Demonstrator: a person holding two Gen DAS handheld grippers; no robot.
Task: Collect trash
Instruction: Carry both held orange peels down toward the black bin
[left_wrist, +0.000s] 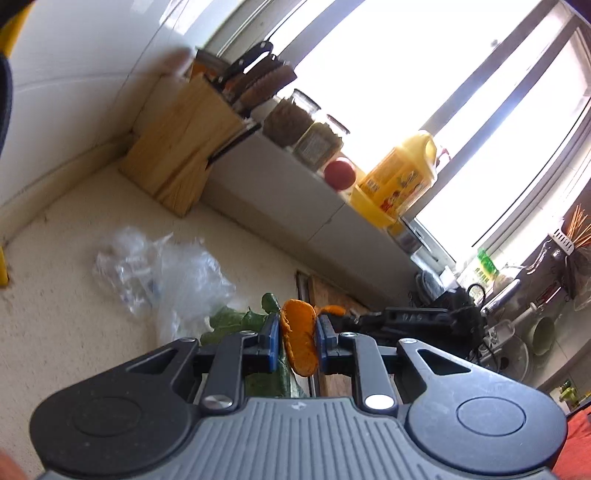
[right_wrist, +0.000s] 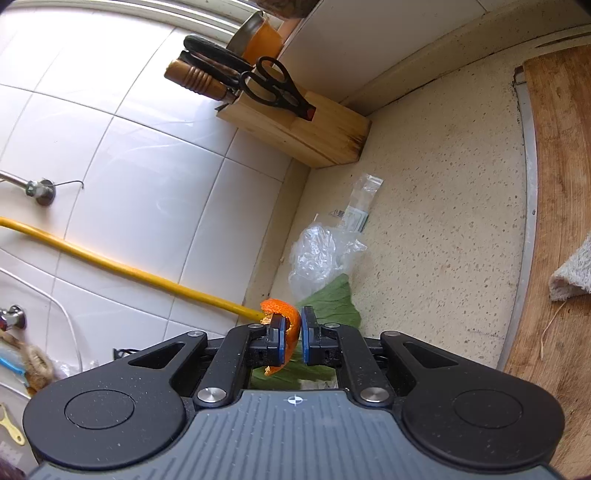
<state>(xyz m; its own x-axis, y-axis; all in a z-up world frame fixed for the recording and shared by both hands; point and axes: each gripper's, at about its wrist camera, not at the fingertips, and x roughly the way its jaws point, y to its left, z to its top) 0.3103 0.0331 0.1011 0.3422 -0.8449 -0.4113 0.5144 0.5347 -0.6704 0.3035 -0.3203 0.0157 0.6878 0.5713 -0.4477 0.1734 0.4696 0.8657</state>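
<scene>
My left gripper (left_wrist: 297, 341) is shut on a piece of orange peel (left_wrist: 298, 341), held above the speckled counter (left_wrist: 74, 325). Behind it lie green leaves (left_wrist: 232, 323) and crumpled clear plastic (left_wrist: 166, 273). My right gripper (right_wrist: 292, 338) is shut on another curl of orange peel (right_wrist: 286, 321). Under and beyond it a green leaf (right_wrist: 334, 299) lies on the counter (right_wrist: 436, 206), with a clear plastic bag (right_wrist: 321, 254) and a small clear packet (right_wrist: 360, 203) farther on.
A wooden knife block (left_wrist: 181, 147) (right_wrist: 295, 125) with scissors (right_wrist: 275, 86) stands in the corner. Jars (left_wrist: 295, 122), a red tomato (left_wrist: 340, 173) and a yellow oil jug (left_wrist: 399, 177) line the window ledge. A wooden cutting board (right_wrist: 554, 192) carries a cloth (right_wrist: 574, 269). A yellow hose (right_wrist: 129, 269) runs along the tiled wall.
</scene>
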